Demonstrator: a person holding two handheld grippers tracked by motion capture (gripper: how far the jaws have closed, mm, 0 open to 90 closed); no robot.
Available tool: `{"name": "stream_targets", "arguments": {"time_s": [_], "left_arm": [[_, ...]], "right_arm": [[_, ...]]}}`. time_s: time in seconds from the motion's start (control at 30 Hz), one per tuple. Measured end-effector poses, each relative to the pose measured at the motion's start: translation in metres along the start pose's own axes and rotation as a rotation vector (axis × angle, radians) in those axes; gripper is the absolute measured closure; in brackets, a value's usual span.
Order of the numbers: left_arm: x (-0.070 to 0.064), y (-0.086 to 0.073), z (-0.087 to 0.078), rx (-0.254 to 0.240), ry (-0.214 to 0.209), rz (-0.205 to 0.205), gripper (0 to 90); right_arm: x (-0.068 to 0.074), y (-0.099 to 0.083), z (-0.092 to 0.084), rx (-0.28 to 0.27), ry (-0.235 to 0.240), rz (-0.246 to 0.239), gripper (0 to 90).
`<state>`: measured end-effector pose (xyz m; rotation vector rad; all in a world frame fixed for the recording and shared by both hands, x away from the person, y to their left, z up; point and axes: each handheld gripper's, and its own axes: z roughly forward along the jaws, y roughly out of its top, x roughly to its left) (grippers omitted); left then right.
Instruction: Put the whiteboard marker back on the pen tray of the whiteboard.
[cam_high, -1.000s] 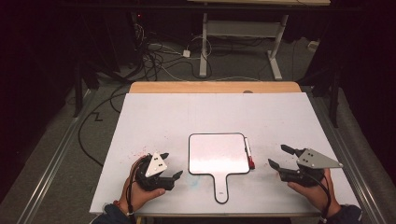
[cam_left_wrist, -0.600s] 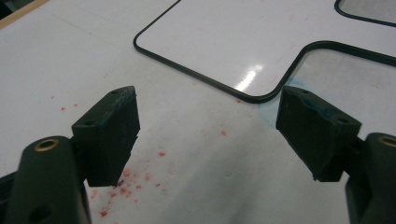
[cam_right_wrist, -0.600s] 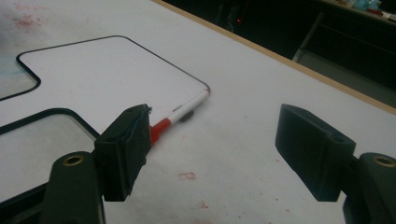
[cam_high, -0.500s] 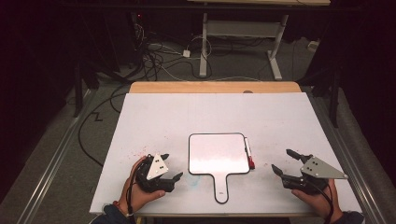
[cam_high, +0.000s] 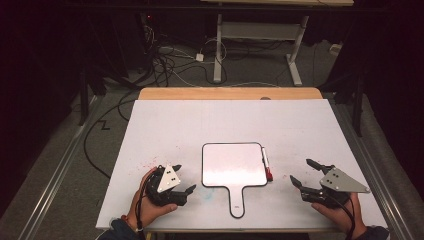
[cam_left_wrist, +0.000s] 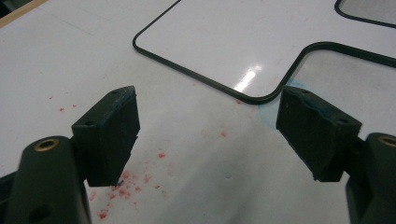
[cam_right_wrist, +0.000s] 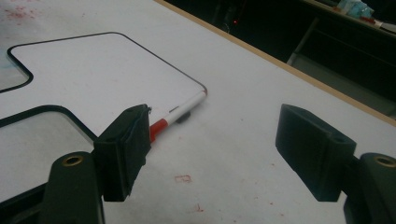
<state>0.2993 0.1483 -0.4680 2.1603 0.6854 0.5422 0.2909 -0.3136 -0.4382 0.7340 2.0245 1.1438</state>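
Observation:
A small white dry-erase board (cam_high: 232, 165) with a black rim and a handle lies flat on the white table (cam_high: 225, 120), its handle toward the front edge. A white marker with a red cap (cam_high: 266, 164) lies along its right side. My left gripper (cam_high: 185, 178) rests left of the handle, open and with nothing in it. In the left gripper view its jaws (cam_left_wrist: 210, 135) frame the board's corner (cam_left_wrist: 224, 42). My right gripper (cam_high: 300, 169) sits right of the marker, open; its jaws have just been opening, with nothing between them. The right gripper view (cam_right_wrist: 215, 140) looks at the marker (cam_right_wrist: 180, 114) and the board (cam_right_wrist: 93, 74).
Red ink specks (cam_left_wrist: 140, 177) dot the table near my left gripper. A wooden strip (cam_high: 230, 93) edges the table's far side. Beyond it, cables (cam_high: 170, 65) and a desk frame (cam_high: 260, 35) stand on the dark floor. Bare white surface stretches behind the board.
My right gripper has drifted slightly right and toward the front edge, and its jaws stand a bit wider. The left gripper, board and marker have kept still.

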Motion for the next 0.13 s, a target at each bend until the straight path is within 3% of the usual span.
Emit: {"name": "stream_targets", "arguments": {"time_s": [0.13], "left_arm": [[0.0011,0.0003,0.0009,0.003,-0.002,0.001,20.7]], "right_arm": [[0.0005,0.0002,0.0006,0.002,0.005,-0.015,30.1]]}}
